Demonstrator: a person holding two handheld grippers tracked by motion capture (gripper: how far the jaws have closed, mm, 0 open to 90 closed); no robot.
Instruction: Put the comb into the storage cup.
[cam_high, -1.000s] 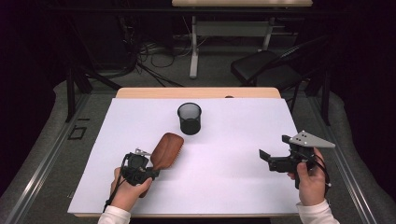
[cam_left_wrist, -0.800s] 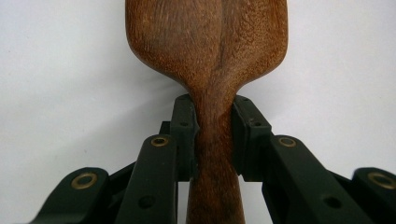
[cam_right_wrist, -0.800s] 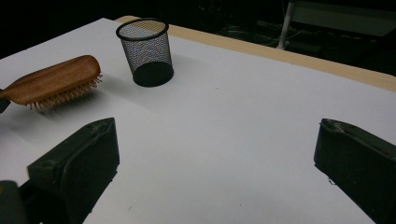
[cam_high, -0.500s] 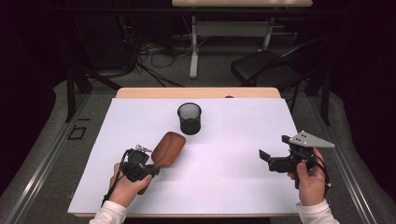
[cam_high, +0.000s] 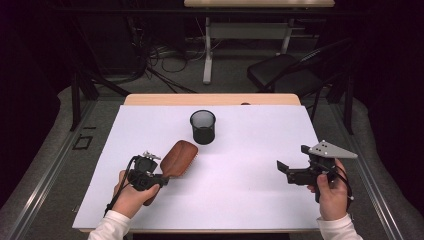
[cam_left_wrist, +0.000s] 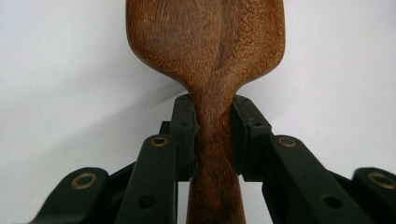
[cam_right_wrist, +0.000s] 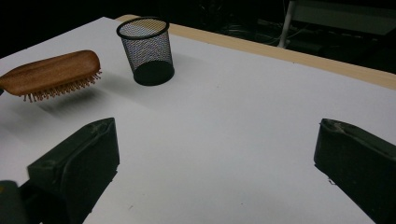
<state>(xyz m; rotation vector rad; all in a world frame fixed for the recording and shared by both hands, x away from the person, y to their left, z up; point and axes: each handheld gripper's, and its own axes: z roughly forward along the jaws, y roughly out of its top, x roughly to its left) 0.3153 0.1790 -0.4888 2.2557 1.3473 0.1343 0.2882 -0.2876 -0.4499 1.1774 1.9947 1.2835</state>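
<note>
The counter (cam_high: 240, 200) is the biggest thing here: a flat white sheet, matt and smooth, laid over a pale wooden top whose far edge shows as a tan strip. Behind it the room is dark; a chair (cam_high: 280, 75), table legs and cables on the floor are hard to make out.

Near the middle of the far half stands a black wire-mesh cup (cam_high: 203, 126), round, upright, slightly narrower at its solid base. From above its inside looks dark, and in the right gripper view (cam_right_wrist: 147, 49) nothing shows through the mesh, so it appears to hold nothing.

Just beside the cup, toward the person's left, is the wooden hairbrush (cam_high: 177, 158). Its back is a rounded oblong paddle of reddish-brown grained wood, smooth and faintly glossy, narrowing to a slim neck. The right gripper view (cam_right_wrist: 51, 72) shows it lifted clear of the counter, bristle side down, with short tan pins and a soft shadow beneath; its handle end is cut off at that picture's edge.

The left tongs (cam_left_wrist: 214, 135) are clenched on the brush's neck, black pads pressed against both sides of the wood. The hand covers most of the handle in the high view.

The right tongs (cam_high: 283, 166) are well apart from the brush, near the counter's right edge, held level with jaws spread wide and nothing between them.
</note>
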